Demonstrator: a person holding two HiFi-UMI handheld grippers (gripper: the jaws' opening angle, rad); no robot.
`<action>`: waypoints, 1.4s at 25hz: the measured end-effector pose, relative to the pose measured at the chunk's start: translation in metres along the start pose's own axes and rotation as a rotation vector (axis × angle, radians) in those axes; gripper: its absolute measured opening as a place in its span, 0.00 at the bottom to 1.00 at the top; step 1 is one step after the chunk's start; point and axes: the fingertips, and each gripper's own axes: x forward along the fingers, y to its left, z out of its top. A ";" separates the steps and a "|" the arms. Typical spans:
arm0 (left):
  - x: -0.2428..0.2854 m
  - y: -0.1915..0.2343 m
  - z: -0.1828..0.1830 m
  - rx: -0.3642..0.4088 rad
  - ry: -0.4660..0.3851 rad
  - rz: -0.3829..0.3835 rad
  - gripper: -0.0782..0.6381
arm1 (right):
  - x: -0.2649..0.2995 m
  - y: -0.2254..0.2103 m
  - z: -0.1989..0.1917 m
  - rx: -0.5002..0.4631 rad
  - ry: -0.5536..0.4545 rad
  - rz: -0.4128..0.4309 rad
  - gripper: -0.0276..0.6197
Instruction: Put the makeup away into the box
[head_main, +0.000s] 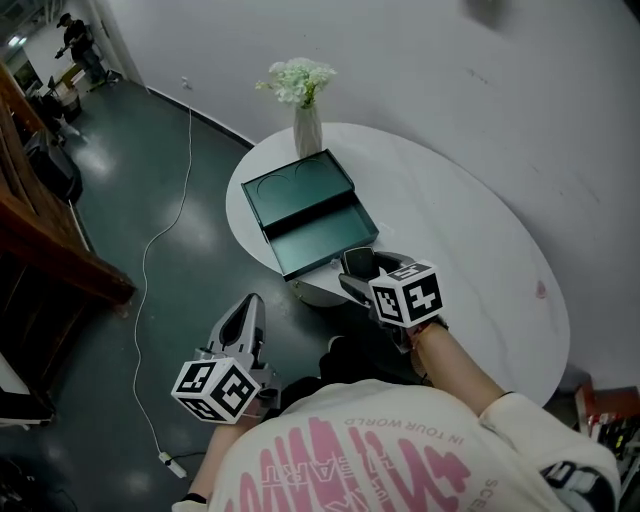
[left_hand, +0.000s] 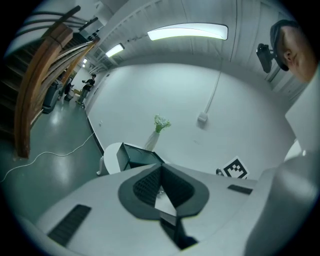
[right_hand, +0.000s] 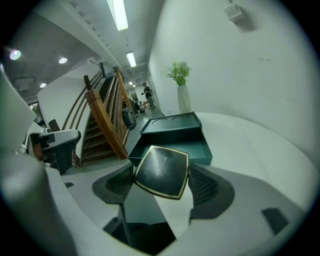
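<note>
Makeup compact (right_hand: 161, 171), black with gold edge, clamped in right tongs (right_hand: 163, 176) near open box (right_hand: 185, 142).

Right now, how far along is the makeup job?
Done: box open on the table, nothing visible in it yet. In hand: right gripper shut on a compact, short of the box; left gripper shut, empty, off the table. To do: set the compact in the box; no other makeup shows.

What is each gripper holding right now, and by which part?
The right gripper pinches a black, gold-edged compact by its opposite side edges; the left gripper holds nothing.
</note>
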 end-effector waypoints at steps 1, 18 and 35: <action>-0.002 0.006 0.001 -0.011 -0.006 0.014 0.11 | 0.004 -0.001 0.005 -0.021 0.010 0.005 0.58; -0.021 0.100 0.032 -0.107 -0.083 0.260 0.11 | 0.108 0.004 0.065 -0.257 0.208 0.155 0.58; -0.001 0.131 0.048 -0.136 -0.094 0.286 0.11 | 0.169 0.033 0.032 -0.487 0.445 0.243 0.58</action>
